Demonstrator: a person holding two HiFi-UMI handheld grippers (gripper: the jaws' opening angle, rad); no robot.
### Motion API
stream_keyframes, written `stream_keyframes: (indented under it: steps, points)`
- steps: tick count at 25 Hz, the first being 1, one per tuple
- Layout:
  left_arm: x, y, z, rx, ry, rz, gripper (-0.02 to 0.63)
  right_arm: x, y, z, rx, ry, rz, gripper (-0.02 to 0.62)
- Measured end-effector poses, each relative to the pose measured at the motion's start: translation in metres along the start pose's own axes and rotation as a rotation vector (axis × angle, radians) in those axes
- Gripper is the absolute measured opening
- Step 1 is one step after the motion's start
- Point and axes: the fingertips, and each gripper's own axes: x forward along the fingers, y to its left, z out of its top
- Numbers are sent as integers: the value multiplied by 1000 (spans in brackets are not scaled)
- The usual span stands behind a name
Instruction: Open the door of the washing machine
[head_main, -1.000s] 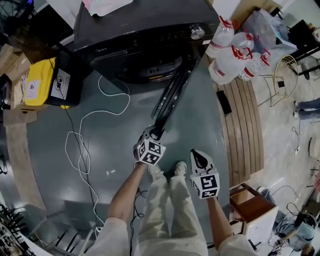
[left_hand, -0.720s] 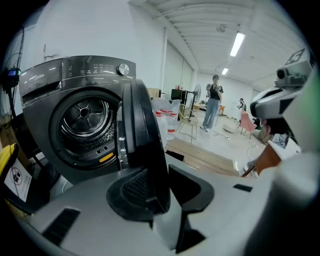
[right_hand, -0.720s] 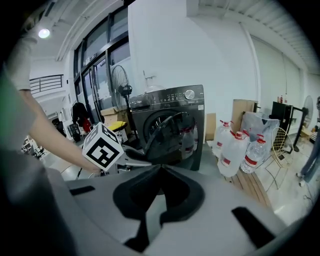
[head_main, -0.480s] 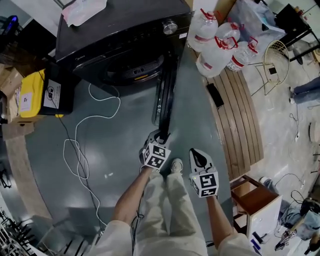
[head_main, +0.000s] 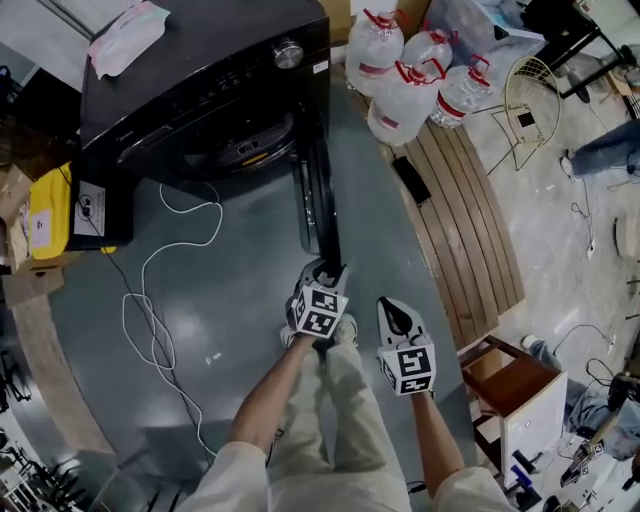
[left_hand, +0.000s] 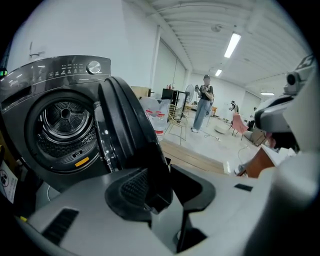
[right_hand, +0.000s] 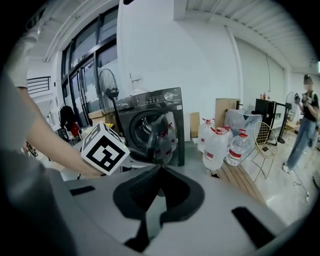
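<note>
A black front-loading washing machine stands at the upper left of the head view. Its round door is swung wide out toward me, and the drum shows bare behind it. My left gripper is at the door's free edge. In the left gripper view that edge runs down between the jaws, which are opening while the pads still bear on it. My right gripper hangs beside the left one, a little to its right, shut and holding nothing. In the right gripper view its tips meet, with the door beyond.
Several large water bottles stand right of the machine, by a slatted wooden platform. A white cable loops over the grey floor. A yellow box sits at left, a small cabinet at lower right. A person stands far off.
Both grippers have drawn back from the machine. The door has swung further out with the left gripper staying on its edge. The right gripper stayed shut and empty.
</note>
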Motion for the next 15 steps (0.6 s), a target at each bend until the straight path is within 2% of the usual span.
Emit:
stream_keyframes:
  steps: [10,15]
  points:
    - [16,-24,13,-21,10,-33,135,-23,-25,-8,26,-4,-25,-2]
    - [5,-28,15,-1,1,-59,135,-27,-23,0,17,-11,-11,-2]
